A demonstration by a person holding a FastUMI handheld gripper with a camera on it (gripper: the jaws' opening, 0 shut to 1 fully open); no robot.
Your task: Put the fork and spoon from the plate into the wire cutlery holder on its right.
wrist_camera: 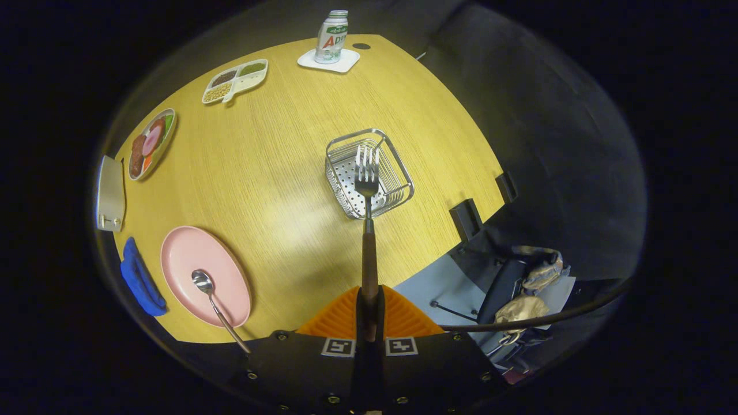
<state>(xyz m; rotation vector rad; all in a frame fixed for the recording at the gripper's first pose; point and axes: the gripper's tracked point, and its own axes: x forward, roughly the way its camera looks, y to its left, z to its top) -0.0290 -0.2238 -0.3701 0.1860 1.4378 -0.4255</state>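
A: Gripper state to be recorded.

B: The gripper (369, 308) is seen closed on the fork (367, 202); the brown handle is clamped between both fingers and is pressed from each side. The fork is held straight ahead of the fingers, tines pointed away.

A: Position of the fork relative to the holder?

B: The tines are seen in line with the open top of the wire cutlery holder (369, 173), overlapping its perforated floor. Whether the tines are inside the basket or above it cannot be told. The holder is stood on the wooden table (277, 173), just beyond the fingers.

A: The spoon?

B: The spoon (214, 302) is lain on the pink plate (190, 259), bowl toward the plate's middle, handle run out over the near rim. The plate is placed left of the fingers, well apart from the holder.

A: Other items to be logged.

B: A blue cloth (139, 279) is noted just beside the plate's outer side. Farther along that table edge, a plate of sliced food (151, 144) and a divided tray (235, 80) of grains are recorded. At the far end a bottle (332, 36) is stood upright on a white coaster (346, 62). A chair (507, 288) with a bag (533, 288) on it is seen off the table, right of the fingers.
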